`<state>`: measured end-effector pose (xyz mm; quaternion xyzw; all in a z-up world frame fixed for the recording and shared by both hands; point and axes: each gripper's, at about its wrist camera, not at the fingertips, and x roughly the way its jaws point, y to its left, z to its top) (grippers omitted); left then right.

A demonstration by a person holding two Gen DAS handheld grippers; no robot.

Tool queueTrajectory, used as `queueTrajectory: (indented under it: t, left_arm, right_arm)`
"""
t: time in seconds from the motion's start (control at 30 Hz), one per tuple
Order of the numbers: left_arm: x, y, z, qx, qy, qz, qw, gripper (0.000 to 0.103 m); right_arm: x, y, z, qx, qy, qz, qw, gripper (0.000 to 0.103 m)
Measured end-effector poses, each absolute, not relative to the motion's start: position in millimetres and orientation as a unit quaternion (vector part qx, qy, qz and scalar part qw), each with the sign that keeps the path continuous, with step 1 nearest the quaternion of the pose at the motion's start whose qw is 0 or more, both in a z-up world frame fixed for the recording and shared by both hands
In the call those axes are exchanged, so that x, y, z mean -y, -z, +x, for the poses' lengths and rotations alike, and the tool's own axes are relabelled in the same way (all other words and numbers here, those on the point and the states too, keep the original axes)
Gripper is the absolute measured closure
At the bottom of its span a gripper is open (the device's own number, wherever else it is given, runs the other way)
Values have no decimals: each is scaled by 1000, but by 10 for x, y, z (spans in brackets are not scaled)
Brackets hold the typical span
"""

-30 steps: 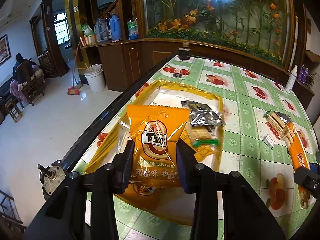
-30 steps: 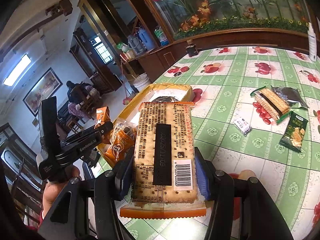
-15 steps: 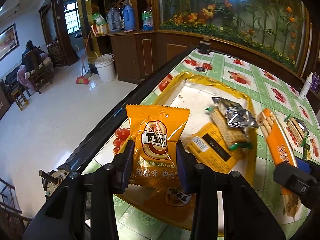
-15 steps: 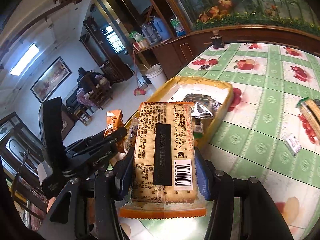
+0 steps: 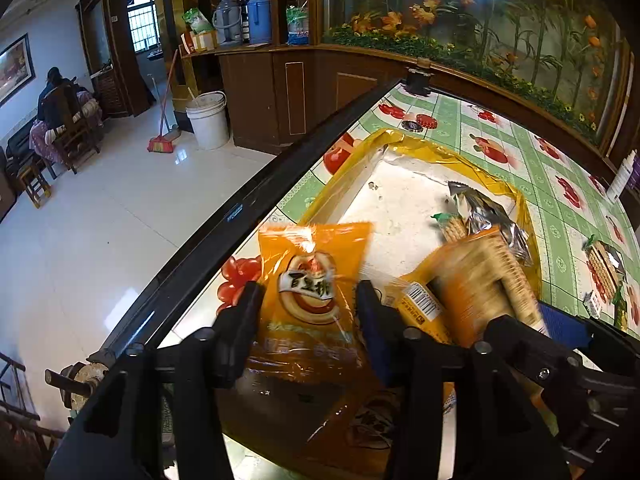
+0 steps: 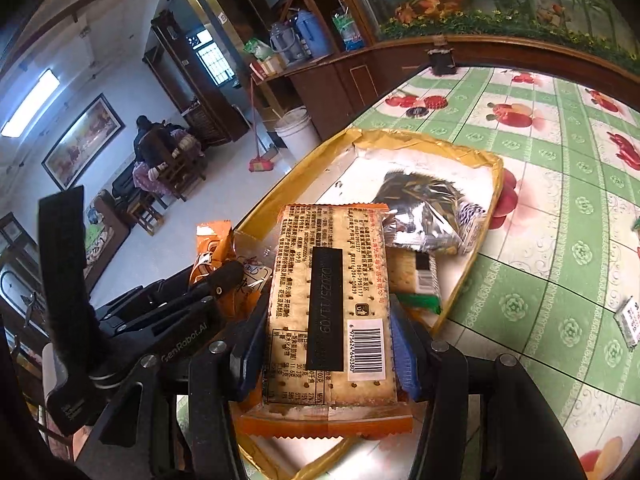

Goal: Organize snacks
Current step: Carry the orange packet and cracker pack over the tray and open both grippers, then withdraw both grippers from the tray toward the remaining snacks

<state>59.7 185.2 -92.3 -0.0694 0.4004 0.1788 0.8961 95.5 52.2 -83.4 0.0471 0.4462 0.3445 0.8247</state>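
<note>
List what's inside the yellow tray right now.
In the yellow tray: a silver foil packet and a green-ended cracker pack on the white liner. The cracker pack held by the right gripper covers the tray's near part.

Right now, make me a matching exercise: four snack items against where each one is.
Things:
1. orange seed packet
2. cracker pack
3. silver packet
4. small white sachet

Places:
A. lying in the yellow tray
B. on the tablecloth, outside the tray
C. in the left tongs
D. in the right tongs

Pairs: 1-C, 2-D, 3-A, 4-B
</note>
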Motion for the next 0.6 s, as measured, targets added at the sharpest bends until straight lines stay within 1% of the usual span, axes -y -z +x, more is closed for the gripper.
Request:
queueTrajectory:
  t: [0.03, 0.07, 0.47, 0.5, 0.6]
  left_arm:
    - [-1844, 912, 586, -397, -177, -68, 898, 41]
    - [-1832, 896, 564, -394, -178, -66, 899, 39]
    - [-1665, 588, 365, -361, -170, -58, 915, 38]
    - [-1631, 555, 352, -357, -169, -55, 917, 37]
    - [-1532, 468, 312, -346, -169, -48, 921, 29]
  right_arm:
    - [-509, 830, 946, -445, -343, 49, 826, 43]
    - [-502, 822, 961, -444, -344, 51, 826, 42]
    - [152, 603, 838, -413, -321, 95, 847, 40]
    - [235, 600, 823, -413, -317, 101, 848, 40]
    - [460, 589, 802, -411, -304, 116, 852, 40]
